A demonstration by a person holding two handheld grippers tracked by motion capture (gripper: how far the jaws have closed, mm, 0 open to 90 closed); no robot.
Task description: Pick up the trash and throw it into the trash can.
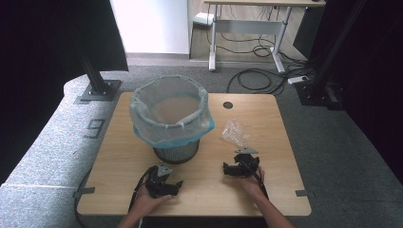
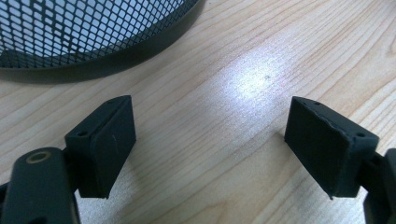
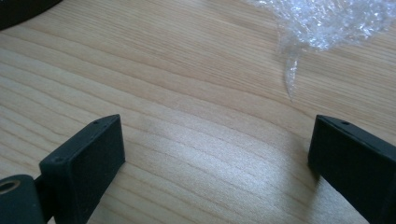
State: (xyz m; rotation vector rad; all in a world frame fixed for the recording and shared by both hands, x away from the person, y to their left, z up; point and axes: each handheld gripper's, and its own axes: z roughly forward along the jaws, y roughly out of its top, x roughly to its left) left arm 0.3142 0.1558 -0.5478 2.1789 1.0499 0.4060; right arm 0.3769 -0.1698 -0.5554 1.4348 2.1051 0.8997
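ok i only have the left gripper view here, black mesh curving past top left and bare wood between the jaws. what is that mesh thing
Observer: It is a wire mesh bin standing upright on the table, lined with a pale blue plastic bag folded over its rim.
Operator: anything else on the table
Observer: A crumpled piece of clear plastic lies to the right of the bin, apart from it.
Operator: where's the other gripper
Observer: The right gripper rests low at the table just on the person's side of that plastic, jaws wide apart with nothing between them.
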